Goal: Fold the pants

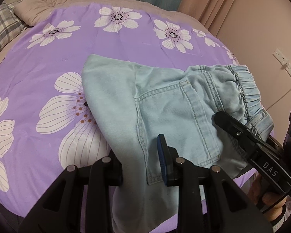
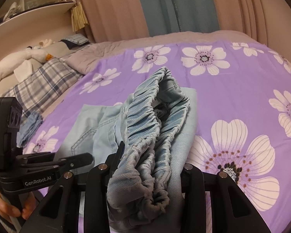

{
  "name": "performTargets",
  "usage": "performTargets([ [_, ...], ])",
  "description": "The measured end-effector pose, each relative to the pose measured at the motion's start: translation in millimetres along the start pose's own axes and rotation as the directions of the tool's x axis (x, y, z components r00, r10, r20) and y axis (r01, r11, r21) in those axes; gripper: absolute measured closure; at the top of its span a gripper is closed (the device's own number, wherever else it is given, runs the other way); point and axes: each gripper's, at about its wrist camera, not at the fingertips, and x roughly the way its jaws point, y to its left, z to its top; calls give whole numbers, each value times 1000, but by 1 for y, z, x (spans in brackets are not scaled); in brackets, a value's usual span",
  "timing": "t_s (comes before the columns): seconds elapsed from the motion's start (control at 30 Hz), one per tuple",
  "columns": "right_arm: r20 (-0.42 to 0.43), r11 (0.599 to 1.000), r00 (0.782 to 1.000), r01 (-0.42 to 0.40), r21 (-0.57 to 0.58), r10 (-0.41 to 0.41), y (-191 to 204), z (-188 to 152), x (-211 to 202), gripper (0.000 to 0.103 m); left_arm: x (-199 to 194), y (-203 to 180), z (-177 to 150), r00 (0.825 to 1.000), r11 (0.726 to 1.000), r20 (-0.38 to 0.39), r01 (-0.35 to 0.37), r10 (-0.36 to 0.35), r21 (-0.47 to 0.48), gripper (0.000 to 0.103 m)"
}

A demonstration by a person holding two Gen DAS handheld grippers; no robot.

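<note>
left wrist view: your left gripper (image 1: 139, 161) has its jaws nearly together, pinching the light blue pants (image 1: 164, 104) along the side seam below the back pocket (image 1: 186, 124).
pants there: they're draped over the near half of the purple flowered bedspread (image 1: 48, 62), with the elastic waistband (image 1: 248, 91) bunched toward the right edge.
right gripper from here: your right gripper (image 1: 223, 118) comes in from the right, its tip at the waistband corner; can't tell from this angle how wide it is.
right wrist view: your right gripper (image 2: 145, 167) sits part open with the gathered waistband (image 2: 153, 128) bunched thick between its fingers, so it's got hold of it.
left side here: your left gripper (image 2: 87, 158) pokes in at the left, tip on the pants (image 2: 95, 132); your hand (image 2: 7, 207) grips its handle.
far edge: plaid pillow (image 2: 42, 81) at the bed's left end, curtains (image 2: 164, 5) behind.
</note>
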Motion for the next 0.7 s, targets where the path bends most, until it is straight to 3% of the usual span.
performTargets([
  [0.7, 72, 995, 996, -51, -90, 57, 39, 9, -31, 64, -60, 13, -6, 994, 1000, 111, -15, 18, -27, 77],
])
